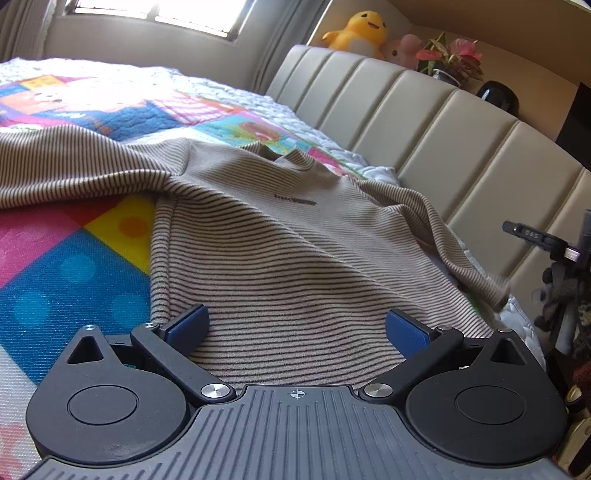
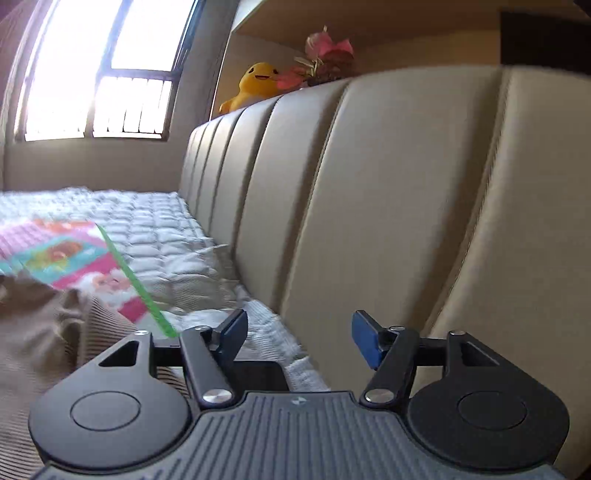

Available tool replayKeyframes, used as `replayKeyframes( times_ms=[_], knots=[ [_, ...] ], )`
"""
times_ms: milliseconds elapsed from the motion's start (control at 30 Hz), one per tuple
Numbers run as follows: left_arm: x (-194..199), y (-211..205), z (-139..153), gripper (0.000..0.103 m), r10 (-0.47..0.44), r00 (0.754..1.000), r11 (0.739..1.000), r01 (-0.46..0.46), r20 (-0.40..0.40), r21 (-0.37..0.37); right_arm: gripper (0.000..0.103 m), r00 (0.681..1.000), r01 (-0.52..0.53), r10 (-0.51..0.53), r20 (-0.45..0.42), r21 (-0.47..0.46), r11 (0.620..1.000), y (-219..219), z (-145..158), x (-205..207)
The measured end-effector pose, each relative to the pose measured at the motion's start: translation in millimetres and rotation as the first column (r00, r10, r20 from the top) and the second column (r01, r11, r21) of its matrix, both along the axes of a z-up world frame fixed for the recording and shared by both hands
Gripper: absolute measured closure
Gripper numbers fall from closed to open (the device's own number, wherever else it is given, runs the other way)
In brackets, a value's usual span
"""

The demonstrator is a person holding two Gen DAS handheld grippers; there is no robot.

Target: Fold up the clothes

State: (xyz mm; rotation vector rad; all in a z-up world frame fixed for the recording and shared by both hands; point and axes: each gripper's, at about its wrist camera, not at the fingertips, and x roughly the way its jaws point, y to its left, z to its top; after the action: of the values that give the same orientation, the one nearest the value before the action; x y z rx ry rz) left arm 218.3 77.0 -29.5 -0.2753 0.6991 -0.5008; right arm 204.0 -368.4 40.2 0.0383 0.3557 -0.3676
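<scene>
Both grippers open: left gripper (image 1: 295, 325) over striped shirt (image 1: 288, 236); right gripper (image 2: 299, 338) beside it.

Bed's got a super colourful cartoon play mat (image 1: 74, 266) spread over a white quilted mattress cover (image 2: 159, 221), which peeks out along the mat's edge next to the headboard. That headboard (image 1: 424, 122) is beige, padded, with vertical panels. Up on the ledge behind it: a yellow duck plush (image 1: 360, 31), a pink plush (image 1: 404, 48) right beside it, then a potted plant with pink leaves (image 1: 454, 55) and some black object (image 1: 498, 94), can't tell what. Bright barred window (image 2: 99, 77) at the far end.
</scene>
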Motion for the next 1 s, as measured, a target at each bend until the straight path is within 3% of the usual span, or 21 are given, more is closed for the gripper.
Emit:
replayKeyframes(
  times_ms=[67, 167, 233, 300, 367, 500, 533, 600, 767, 800, 900, 1000],
  knots=[
    [1.7, 1.5, 1.1, 0.000, -0.007, 1.000, 1.000, 0.006, -0.011, -0.009, 0.008, 0.992, -0.124, 0.119, 0.039, 0.141, 0.982, 0.5, -8.3, -14.6],
    [3.7, 20.7, 7.1, 0.000, 0.024, 0.999, 0.994, -0.028, -0.045, -0.107, 0.005, 0.964, -0.263, 0.252, 0.083, 0.196, 0.945, 16.6, -28.2, -30.7],
    [-0.3, 47.7, 16.5, 0.000, 0.120, 0.991, 0.975, -0.128, -0.053, -0.184, 0.004, 0.952, -0.305, 0.291, 0.093, 0.205, 0.930, 27.3, -42.4, -35.9],
    [-8.8, 85.3, 28.3, 0.000, 0.278, 0.961, 0.936, -0.274, -0.014, -0.223, 0.003, 0.944, -0.329, 0.321, 0.071, 0.215, 0.920, 39.2, -58.4, -32.6],
    [-16.3, 126.7, 37.3, 0.001, 0.454, 0.891, 0.865, -0.438, 0.008, -0.246, 0.003, 0.941, -0.335, 0.337, 0.029, 0.200, 0.921, 48.7, -67.5, -29.0],
    [-15.1, 199.5, 31.3, 0.022, 0.705, 0.703, 0.665, -0.703, -0.099, -0.255, 0.000, 0.939, -0.340, 0.341, 0.036, 0.227, 0.912, 46.2, -68.6, -26.1],
    [-11.1, 210.7, 26.1, 0.025, 0.733, 0.667, 0.628, -0.738, -0.130, -0.246, 0.000, 0.941, -0.335, 0.336, 0.038, 0.245, 0.910, 42.7, -69.2, -26.2],
    [0.0, 225.4, 16.4, 0.029, 0.766, 0.619, 0.582, -0.782, -0.174, -0.222, 0.000, 0.945, -0.323, 0.324, 0.045, 0.278, 0.905, 35.4, -71.2, -24.7],
    [31.1, 219.7, 13.6, 0.031, 0.798, 0.584, 0.559, -0.809, -0.146, -0.179, 0.000, 0.952, -0.301, 0.301, 0.051, 0.322, 0.898, 26.2, -75.8, -21.7],
    [37.1, 215.5, 13.4, 0.036, 0.805, 0.578, 0.560, -0.815, -0.137, -0.148, 0.000, 0.952, -0.301, 0.303, 0.047, 0.325, 0.896, 25.5, -76.4, -20.4],
    [52.1, 203.4, 14.1, 0.087, 0.818, 0.564, 0.560, -0.826, -0.111, -0.067, 0.000, 0.951, -0.301, 0.307, 0.036, 0.337, 0.892, 24.2, -78.1, -18.0],
    [47.2, 195.8, 26.8, 0.094, 0.811, 0.578, 0.573, -0.816, -0.095, -0.072, 0.000, 0.950, -0.303, 0.308, 0.044, 0.346, 0.888, 22.7, -78.7, -18.3]
  ],
)
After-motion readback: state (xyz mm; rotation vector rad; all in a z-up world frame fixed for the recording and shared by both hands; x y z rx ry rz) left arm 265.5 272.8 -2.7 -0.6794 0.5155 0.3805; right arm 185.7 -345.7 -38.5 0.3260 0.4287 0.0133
